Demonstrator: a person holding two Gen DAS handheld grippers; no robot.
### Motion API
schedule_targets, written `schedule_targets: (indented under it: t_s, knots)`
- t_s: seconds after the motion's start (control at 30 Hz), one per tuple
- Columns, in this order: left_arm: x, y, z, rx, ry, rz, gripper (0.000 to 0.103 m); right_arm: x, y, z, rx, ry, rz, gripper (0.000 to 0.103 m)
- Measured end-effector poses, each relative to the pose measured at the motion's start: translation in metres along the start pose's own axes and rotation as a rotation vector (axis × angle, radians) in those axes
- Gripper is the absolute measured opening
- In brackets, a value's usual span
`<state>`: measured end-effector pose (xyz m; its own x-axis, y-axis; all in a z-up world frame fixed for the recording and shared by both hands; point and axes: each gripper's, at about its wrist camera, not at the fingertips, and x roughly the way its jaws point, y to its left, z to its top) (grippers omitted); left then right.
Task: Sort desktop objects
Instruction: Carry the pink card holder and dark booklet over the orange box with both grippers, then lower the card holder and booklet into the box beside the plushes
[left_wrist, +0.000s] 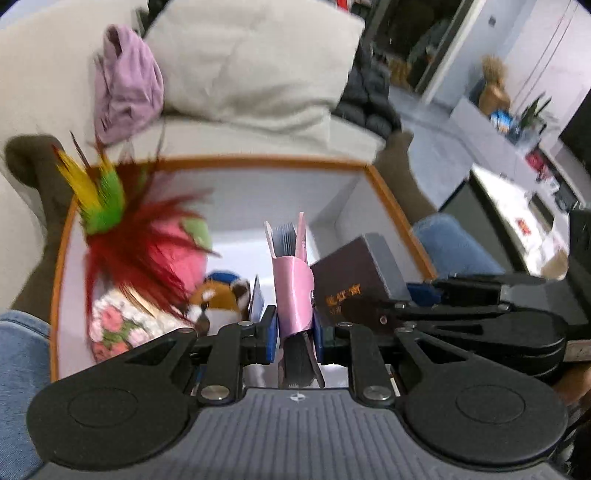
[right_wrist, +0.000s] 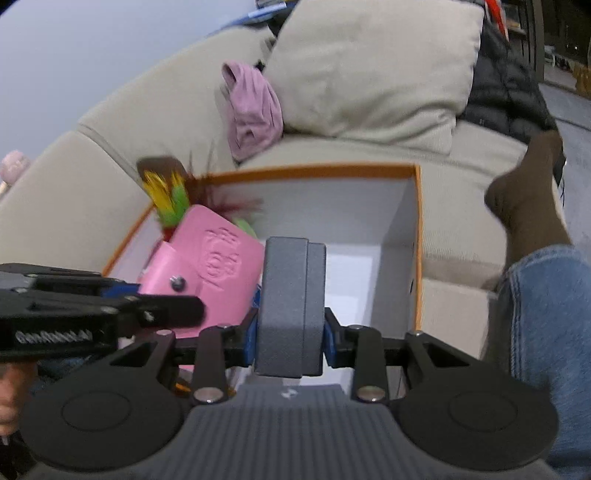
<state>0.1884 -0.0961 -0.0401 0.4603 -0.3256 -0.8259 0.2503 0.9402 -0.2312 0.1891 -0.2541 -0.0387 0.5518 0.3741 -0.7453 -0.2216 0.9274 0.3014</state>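
My left gripper (left_wrist: 293, 332) is shut on a pink snap-strap notebook (left_wrist: 291, 280), held upright over a white box with an orange rim (left_wrist: 258, 160). In the box lie a feather toy (left_wrist: 107, 206), a pink strawberry plush (left_wrist: 184, 251), a fox plush (left_wrist: 221, 299) and a floral item (left_wrist: 118, 325). My right gripper (right_wrist: 290, 332) is shut on a grey case (right_wrist: 291, 288) with a dark brown face (left_wrist: 354, 280), above the bare right half of the box (right_wrist: 314, 170). The left gripper (right_wrist: 162, 299) with the pink notebook (right_wrist: 218, 262) hangs just to its left.
The box rests on a beige sofa with a large cushion (left_wrist: 251, 62) and a crumpled purple cloth (left_wrist: 125, 81) behind it. A person's jeans-clad legs flank the box, with a brown-socked foot (right_wrist: 524, 199) to its right. A dark jacket (right_wrist: 506, 92) lies further back.
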Motion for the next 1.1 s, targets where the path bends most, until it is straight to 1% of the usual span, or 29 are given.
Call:
schedule_targets:
  t_s: [0.17,0.23,0.3,0.47,0.57,0.7,0.77,0.83,0.87,0.97,1.03,1.1]
  knots:
    - [0.020,0.005,-0.006,0.002,0.091,0.044,0.022,0.015,0.006,0.000,-0.031,0.057,-0.009,0.035]
    - [0.026,0.007,-0.009,0.009,0.108,0.067,0.021,0.023,0.007,0.000,-0.024,0.097,-0.009,0.035]
    - [0.027,0.008,-0.011,0.018,0.109,0.081,0.021,0.030,0.007,0.000,-0.014,0.121,-0.014,0.035]
    - [0.028,0.009,-0.013,0.020,0.136,0.062,0.021,0.041,0.008,0.001,-0.006,0.150,-0.036,0.035]
    - [0.026,0.015,-0.013,-0.006,0.132,0.030,0.023,0.044,0.006,0.003,0.011,0.164,-0.017,0.036]
    - [0.021,0.017,-0.015,-0.014,0.125,0.018,0.025,0.047,0.003,0.003,0.032,0.191,0.011,0.037]
    - [0.016,0.017,-0.016,-0.010,0.114,0.010,0.026,0.048,0.003,0.002,0.033,0.200,0.020,0.041]
    - [0.011,0.019,-0.017,-0.017,0.095,0.000,0.030,0.048,0.002,0.002,0.050,0.213,0.046,0.044]
    - [0.008,0.021,-0.018,-0.025,0.089,-0.007,0.030,0.048,0.002,0.002,0.066,0.218,0.060,0.047]
    - [0.004,0.028,-0.022,-0.051,0.077,-0.030,0.030,0.045,0.000,0.002,0.096,0.220,0.080,0.047]
    - [0.003,0.030,-0.024,-0.065,0.071,-0.053,0.027,0.043,-0.001,0.001,0.125,0.222,0.095,0.046]
    - [0.005,0.032,-0.026,-0.083,0.068,-0.079,0.024,0.043,-0.004,0.000,0.168,0.230,0.104,0.042]
